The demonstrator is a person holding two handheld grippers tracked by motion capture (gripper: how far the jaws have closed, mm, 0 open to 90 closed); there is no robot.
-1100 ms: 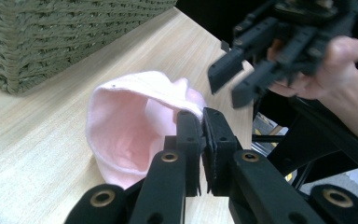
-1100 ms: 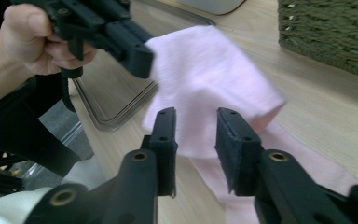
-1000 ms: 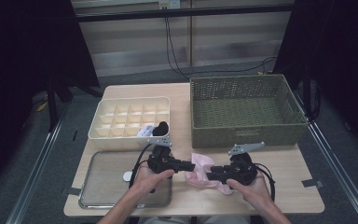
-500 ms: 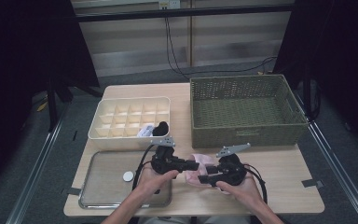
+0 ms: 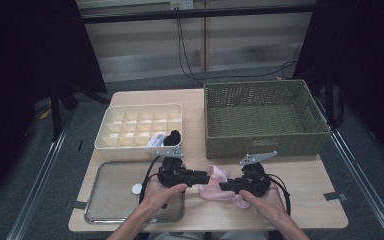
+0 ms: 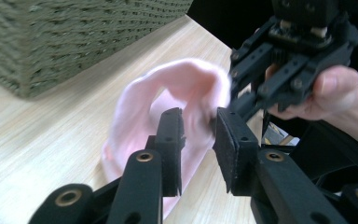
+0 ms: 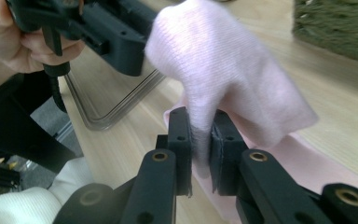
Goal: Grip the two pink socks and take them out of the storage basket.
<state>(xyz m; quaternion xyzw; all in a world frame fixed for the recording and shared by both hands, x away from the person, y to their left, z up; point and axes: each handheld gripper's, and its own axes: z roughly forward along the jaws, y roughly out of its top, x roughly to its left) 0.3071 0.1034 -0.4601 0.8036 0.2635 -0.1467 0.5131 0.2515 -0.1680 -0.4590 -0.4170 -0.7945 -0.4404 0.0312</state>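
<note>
Right hand-held gripper (image 7: pixel 200 135) pinching pink cloth (image 7: pixel 233 70), left hand-held gripper (image 6: pixel 198 140) just parted around it

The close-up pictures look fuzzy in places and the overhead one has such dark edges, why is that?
In the left gripper view, the pink cloth and wicker basket are soft while the black jaws look sharper. In the right gripper view the cloth, pinched between the jaws, is smeared and the background blurred. In the high view, light falls on the table; the surroundings are nearly black.

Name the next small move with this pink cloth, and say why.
Probably close the left gripper on the soft pink cloth: its jaws have just opened with fabric lying loosely between them, while the right gripper has just closed and pinches it.
</note>
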